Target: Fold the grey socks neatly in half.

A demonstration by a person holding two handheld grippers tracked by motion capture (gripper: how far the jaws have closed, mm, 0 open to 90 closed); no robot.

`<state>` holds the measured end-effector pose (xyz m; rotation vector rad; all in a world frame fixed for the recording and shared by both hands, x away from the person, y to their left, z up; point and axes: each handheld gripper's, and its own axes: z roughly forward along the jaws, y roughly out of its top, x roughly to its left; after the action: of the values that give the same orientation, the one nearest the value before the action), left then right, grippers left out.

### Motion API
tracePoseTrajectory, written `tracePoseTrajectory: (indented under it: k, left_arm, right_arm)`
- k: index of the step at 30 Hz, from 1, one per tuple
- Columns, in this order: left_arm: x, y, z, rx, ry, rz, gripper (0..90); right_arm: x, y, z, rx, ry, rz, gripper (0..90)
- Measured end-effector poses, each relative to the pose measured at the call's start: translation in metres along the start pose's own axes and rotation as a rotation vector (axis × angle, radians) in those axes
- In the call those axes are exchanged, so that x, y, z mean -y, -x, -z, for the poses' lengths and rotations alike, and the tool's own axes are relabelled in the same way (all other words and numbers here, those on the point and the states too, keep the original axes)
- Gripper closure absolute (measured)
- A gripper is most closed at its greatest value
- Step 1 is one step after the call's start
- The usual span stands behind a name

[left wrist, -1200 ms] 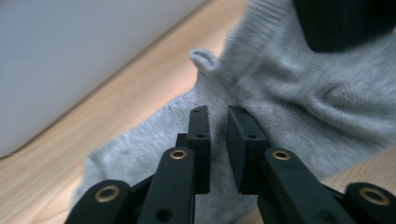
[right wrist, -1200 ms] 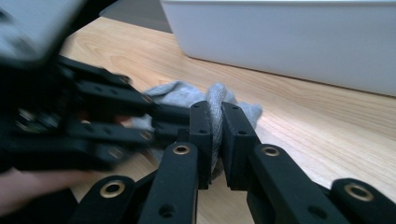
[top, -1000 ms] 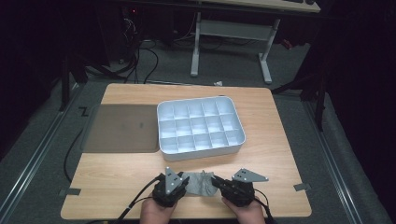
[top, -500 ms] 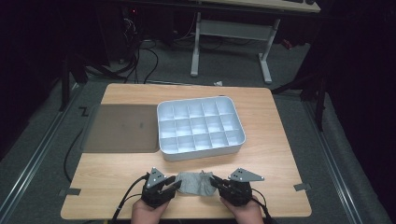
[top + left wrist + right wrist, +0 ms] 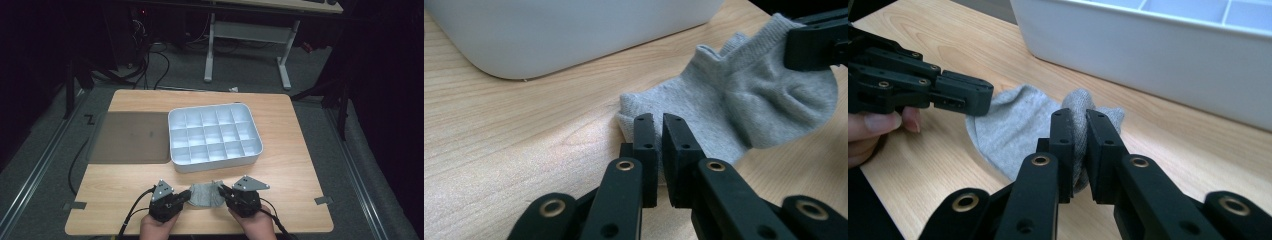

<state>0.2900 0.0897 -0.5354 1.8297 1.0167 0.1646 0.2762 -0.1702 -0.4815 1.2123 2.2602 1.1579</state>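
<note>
Since the earlier frame the left gripper [image 5: 183, 198] has just closed its jaws on the grey sock [image 5: 204, 194], the right gripper [image 5: 223, 192] pinching its other end, seemingly to stretch it flat on the bench [image 5: 125, 185]

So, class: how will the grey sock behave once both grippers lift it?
The grey sock would likely sag between the left gripper and right gripper, since its knit already bunches. It looks light, and probably won't slip.
</note>
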Motion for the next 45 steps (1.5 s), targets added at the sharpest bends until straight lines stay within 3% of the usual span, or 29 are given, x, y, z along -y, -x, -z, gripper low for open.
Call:
tracePoseTrajectory:
  k: [10,30,32,35,39,41,45]
  left_arm:
    - [0.0,-0.001,0.0,0.004,0.001,0.001,85.0]
    - [0.0,-0.001,0.0,0.028,-0.009,-0.004,84.7]
    - [0.0,-0.001,0.0,0.028,-0.009,-0.004,84.6]
    - [0.0,-0.001,0.0,0.027,-0.008,-0.002,84.0]
    - [0.0,-0.001,0.0,0.026,-0.007,-0.001,83.5]
    - [0.0,-0.001,0.0,0.025,-0.008,-0.002,83.4]
    - [0.0,0.0,-0.001,0.022,-0.01,-0.004,83.4]
  right_arm:
    - [-0.016,-0.02,-0.022,0.041,-0.052,0.085,82.8]
    - [-0.02,-0.045,-0.068,0.001,-0.063,0.096,81.6]
    - [-0.02,-0.045,-0.068,-0.008,-0.062,0.096,79.1]
    - [-0.024,-0.044,-0.059,-0.035,-0.018,0.076,72.4]
    - [-0.031,-0.041,-0.037,-0.012,0.051,0.073,71.2]
    - [-0.028,-0.038,-0.032,0.0,0.043,0.071,71.2]
    - [-0.013,-0.038,-0.037,-0.03,-0.005,0.055,68.1]
